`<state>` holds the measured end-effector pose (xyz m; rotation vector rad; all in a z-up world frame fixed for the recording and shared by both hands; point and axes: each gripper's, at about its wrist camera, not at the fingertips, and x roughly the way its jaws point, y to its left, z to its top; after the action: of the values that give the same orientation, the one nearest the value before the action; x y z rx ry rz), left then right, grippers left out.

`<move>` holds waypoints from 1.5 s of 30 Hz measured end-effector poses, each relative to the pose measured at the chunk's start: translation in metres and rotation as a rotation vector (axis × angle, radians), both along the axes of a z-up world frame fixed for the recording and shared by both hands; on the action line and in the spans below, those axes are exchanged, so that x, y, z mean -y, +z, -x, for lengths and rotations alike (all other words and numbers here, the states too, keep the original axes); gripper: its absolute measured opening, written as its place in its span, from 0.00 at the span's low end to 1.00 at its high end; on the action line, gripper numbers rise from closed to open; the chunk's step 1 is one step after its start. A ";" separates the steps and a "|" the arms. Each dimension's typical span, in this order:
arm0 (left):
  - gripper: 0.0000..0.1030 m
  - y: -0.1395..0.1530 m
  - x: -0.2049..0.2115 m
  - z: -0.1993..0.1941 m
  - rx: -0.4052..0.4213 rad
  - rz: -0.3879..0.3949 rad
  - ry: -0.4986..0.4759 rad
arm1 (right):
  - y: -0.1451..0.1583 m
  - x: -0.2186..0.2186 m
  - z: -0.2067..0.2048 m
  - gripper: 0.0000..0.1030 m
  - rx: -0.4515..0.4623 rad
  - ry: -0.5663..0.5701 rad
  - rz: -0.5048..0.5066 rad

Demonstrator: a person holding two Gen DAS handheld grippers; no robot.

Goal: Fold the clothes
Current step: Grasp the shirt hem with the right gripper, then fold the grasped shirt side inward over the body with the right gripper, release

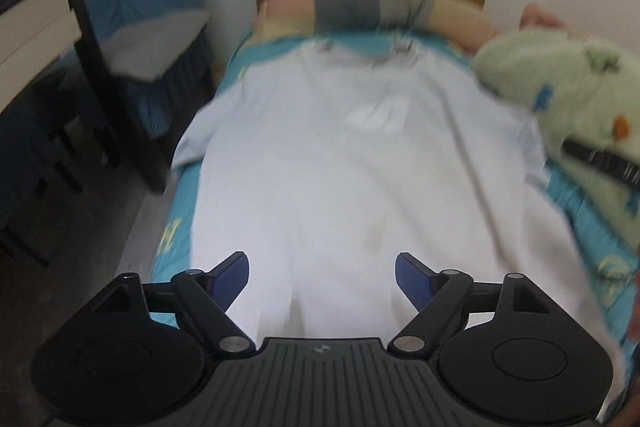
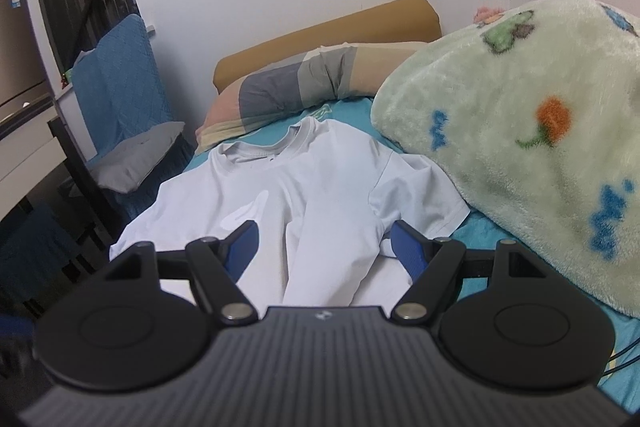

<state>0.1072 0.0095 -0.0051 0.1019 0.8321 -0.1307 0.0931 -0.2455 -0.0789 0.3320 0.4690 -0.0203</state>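
Flat across the bed (image 2: 500, 243), on its teal sheet, lies a pale blue T-shirt (image 2: 320, 179), collar toward the headboard (image 2: 328, 27) and hem toward the cameras. Its short sleeves spread to both sides, and a raised crease runs down the body in the right wrist view. The left gripper (image 1: 322, 277) hangs over the lower part of the shirt (image 1: 320, 167) with its blue-padded fingers (image 1: 232, 279) spread wide, holding nothing; this view is blurred. The right gripper (image 2: 324, 247) is likewise spread open and empty, low over the shirt's middle, with the crease between its fingers (image 2: 404, 247). A striped pillow (image 2: 296, 87) rests against the mustard headboard just beyond the collar. A fluffy green blanket (image 2: 520, 131) with orange and blue patterns is heaped on the bed's right side, touching the shirt's right sleeve. Beside the bed on the left stands a chair (image 2: 116, 99) draped in blue quilted cloth, with a grey cushion (image 2: 136, 155) on its seat.
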 end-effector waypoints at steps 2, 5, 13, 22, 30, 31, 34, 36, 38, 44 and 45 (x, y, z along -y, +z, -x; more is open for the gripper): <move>0.81 0.003 0.010 0.000 0.085 0.027 0.014 | 0.000 0.002 0.000 0.72 0.004 -0.004 -0.012; 0.83 -0.006 0.014 -0.001 0.161 0.088 0.041 | 0.000 0.009 0.000 0.72 0.019 -0.015 -0.036; 0.83 -0.052 -0.013 -0.005 0.185 0.196 0.098 | -0.016 0.062 -0.011 0.74 0.060 -0.191 -0.276; 0.85 -0.067 -0.030 -0.016 0.180 0.242 0.151 | -0.104 0.114 -0.076 0.69 -0.039 -0.391 -0.571; 0.85 -0.088 -0.026 -0.044 0.163 0.254 0.141 | -0.149 0.119 -0.132 0.67 -0.030 -0.396 -0.569; 0.85 -0.091 -0.026 -0.047 0.162 0.257 0.141 | -0.149 0.116 -0.140 0.67 -0.029 -0.379 -0.551; 0.85 -0.095 -0.030 -0.056 0.158 0.288 0.155 | -0.145 0.109 -0.160 0.53 -0.032 -0.335 -0.512; 0.85 -0.096 -0.034 -0.061 0.154 0.305 0.169 | -0.138 0.105 -0.169 0.30 -0.049 -0.316 -0.464; 0.85 -0.096 -0.039 -0.065 0.149 0.321 0.187 | -0.126 0.101 -0.176 0.16 -0.056 -0.290 -0.401; 0.85 -0.078 -0.058 -0.061 0.171 0.328 0.243 | -0.036 0.077 -0.191 0.11 0.060 -0.245 -0.157; 0.85 -0.074 -0.061 -0.059 0.179 0.323 0.252 | -0.019 0.070 -0.195 0.11 0.076 -0.235 -0.112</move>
<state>0.1661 0.0709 -0.0787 -0.2910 0.6296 -0.0173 0.2885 -0.3151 -0.0977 0.4947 0.3548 -0.2099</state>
